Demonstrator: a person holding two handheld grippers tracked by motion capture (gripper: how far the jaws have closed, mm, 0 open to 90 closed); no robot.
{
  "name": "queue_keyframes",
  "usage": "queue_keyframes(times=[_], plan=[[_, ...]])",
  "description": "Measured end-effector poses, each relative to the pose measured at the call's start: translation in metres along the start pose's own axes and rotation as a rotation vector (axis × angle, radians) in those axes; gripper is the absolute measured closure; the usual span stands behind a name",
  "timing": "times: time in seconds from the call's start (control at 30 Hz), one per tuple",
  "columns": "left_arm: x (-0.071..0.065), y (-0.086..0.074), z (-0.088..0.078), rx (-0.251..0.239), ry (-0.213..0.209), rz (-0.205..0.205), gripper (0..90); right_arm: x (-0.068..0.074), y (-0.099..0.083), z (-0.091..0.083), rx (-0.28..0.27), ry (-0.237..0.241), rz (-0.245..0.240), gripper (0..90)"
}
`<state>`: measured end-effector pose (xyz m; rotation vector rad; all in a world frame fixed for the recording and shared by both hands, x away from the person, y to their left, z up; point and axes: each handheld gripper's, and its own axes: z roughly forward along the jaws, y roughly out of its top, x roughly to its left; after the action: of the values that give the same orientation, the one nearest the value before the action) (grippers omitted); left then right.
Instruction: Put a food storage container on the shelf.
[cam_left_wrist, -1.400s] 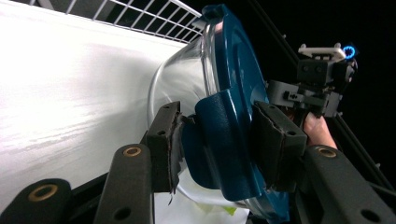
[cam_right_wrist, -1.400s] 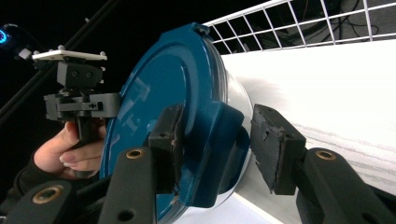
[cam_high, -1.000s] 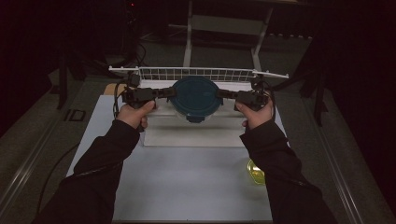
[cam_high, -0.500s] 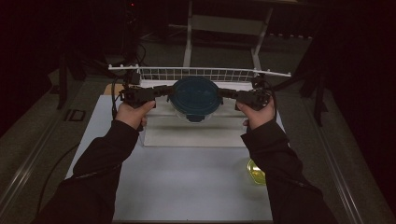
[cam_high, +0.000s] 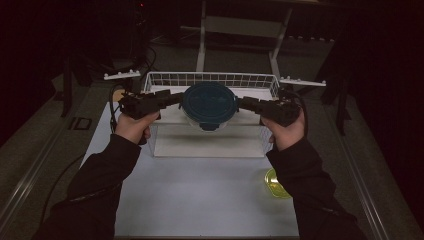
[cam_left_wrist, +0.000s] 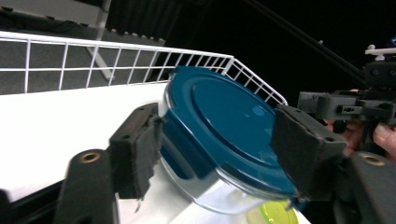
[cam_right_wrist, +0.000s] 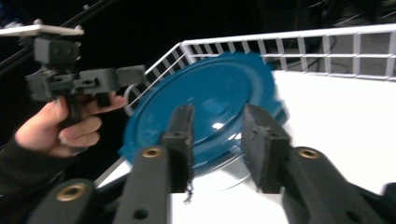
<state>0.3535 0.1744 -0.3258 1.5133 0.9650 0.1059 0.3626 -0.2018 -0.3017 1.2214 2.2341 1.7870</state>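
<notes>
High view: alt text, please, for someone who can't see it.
A round glass container with a blue lid sits between the left gripper and right gripper, above a white wire basket. A yellow-green object lies on the white table.

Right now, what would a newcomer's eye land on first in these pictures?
First the round glass container with a dark blue lid, raised between the left gripper and the right gripper in front of the white wire basket. The left gripper's jaws have just been opening and the right's closing, each beside the container's rim. A small yellow-green dish sits on the white table by the right sleeve.
</notes>
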Motion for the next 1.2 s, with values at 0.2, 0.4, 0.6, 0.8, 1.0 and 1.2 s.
queue_keyframes(times=[0.2,0.4,0.6,0.8,1.0,1.2], plan=[[-0.011,-0.010,-0.011,-0.012,0.000,0.061,12.6,0.018,-0.022,0.000,0.065,0.105,-0.010,89.7],[-0.020,-0.026,-0.017,0.038,0.025,0.126,0.2,0.032,-0.038,0.010,0.113,0.161,-0.016,89.9],[-0.029,-0.047,-0.024,0.063,0.054,0.216,0.0,0.043,-0.050,0.028,0.144,0.187,-0.006,90.0],[-0.034,-0.078,-0.023,0.095,0.081,0.287,0.0,0.050,-0.055,0.048,0.172,0.185,-0.015,90.0],[-0.027,-0.107,-0.017,0.131,0.075,0.271,0.0,0.044,-0.054,0.059,0.154,0.155,0.023,90.0],[-0.021,-0.126,-0.018,0.139,0.068,0.247,0.0,0.033,-0.052,0.061,0.144,0.139,0.063,90.0]])
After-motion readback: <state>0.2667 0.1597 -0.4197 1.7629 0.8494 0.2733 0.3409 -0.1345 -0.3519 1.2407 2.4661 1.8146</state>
